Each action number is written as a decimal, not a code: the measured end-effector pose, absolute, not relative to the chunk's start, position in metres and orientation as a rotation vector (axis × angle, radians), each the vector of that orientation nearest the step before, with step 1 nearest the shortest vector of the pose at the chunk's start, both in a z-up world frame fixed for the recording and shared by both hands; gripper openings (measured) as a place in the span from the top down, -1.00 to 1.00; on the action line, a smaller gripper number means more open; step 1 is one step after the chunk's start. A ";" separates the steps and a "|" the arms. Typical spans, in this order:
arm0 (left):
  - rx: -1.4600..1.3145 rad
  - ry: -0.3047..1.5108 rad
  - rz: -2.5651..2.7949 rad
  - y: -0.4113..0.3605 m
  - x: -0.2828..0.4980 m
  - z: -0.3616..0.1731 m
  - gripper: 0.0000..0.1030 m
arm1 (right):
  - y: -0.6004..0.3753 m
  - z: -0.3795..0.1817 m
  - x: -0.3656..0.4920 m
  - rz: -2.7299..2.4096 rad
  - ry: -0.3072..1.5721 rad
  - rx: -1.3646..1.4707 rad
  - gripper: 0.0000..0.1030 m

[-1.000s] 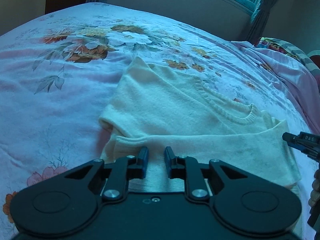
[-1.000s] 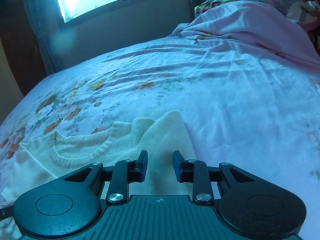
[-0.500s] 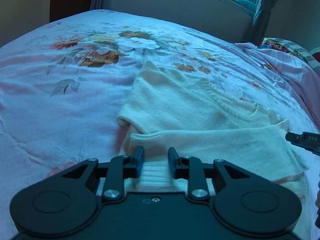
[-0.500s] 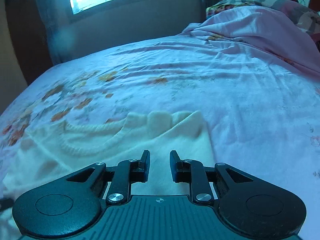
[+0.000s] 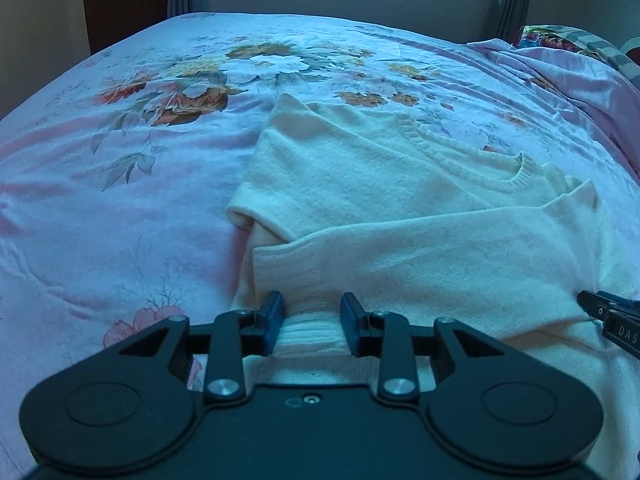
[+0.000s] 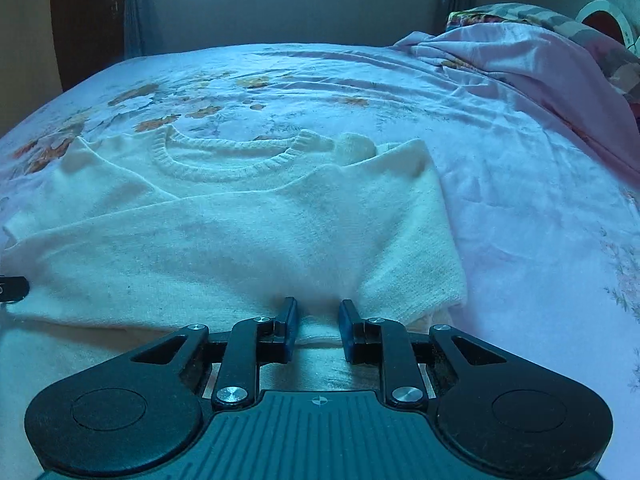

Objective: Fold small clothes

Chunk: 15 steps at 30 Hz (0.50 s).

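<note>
A small cream knit sweater point(image 5: 400, 200) lies flat on the bed, neckline away from me, a sleeve folded across its body. It also shows in the right wrist view point(image 6: 248, 232). My left gripper point(image 5: 312, 312) is low at the sweater's near left edge, jaws a little apart with the ribbed hem fabric between them. My right gripper point(image 6: 318, 320) is low at the near right edge, jaws a little apart with a fold of fabric between them. The right gripper's tip shows at the left view's right edge point(image 5: 612, 316).
The bed has a pink floral sheet point(image 5: 120, 160). A bunched pink blanket point(image 6: 540, 64) and patterned pillow point(image 6: 520, 16) lie at the far right. A wall and curtained window point(image 6: 280, 0) stand behind the bed.
Both grippers have moved back toward the sweater's near edge and lower. Each gripper's jaws have opened a little wider. More of the sweater shows in the right wrist view.
</note>
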State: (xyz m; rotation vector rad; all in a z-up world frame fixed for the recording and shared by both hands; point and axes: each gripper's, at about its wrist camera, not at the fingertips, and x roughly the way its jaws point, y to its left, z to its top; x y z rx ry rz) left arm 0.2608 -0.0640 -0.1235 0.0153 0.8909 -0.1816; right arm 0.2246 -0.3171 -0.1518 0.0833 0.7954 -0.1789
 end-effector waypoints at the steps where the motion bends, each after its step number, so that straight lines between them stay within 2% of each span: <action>1: 0.019 0.895 -0.182 -0.064 0.261 -0.123 0.41 | -0.316 -0.148 0.227 -0.189 0.808 0.092 0.59; 4: 0.039 0.899 -0.181 -0.066 0.261 -0.123 0.40 | -0.314 -0.135 0.212 -0.162 0.765 0.157 0.59; 7: 0.068 0.897 -0.180 -0.068 0.257 -0.123 0.38 | -0.306 -0.153 0.200 -0.176 0.803 0.117 0.59; 10: 0.082 0.904 -0.174 -0.068 0.251 -0.121 0.34 | -0.304 -0.142 0.189 -0.190 0.818 0.151 0.59; 15: 0.114 0.891 -0.195 -0.058 0.218 -0.118 0.21 | -0.296 -0.134 0.139 -0.150 0.820 0.200 0.58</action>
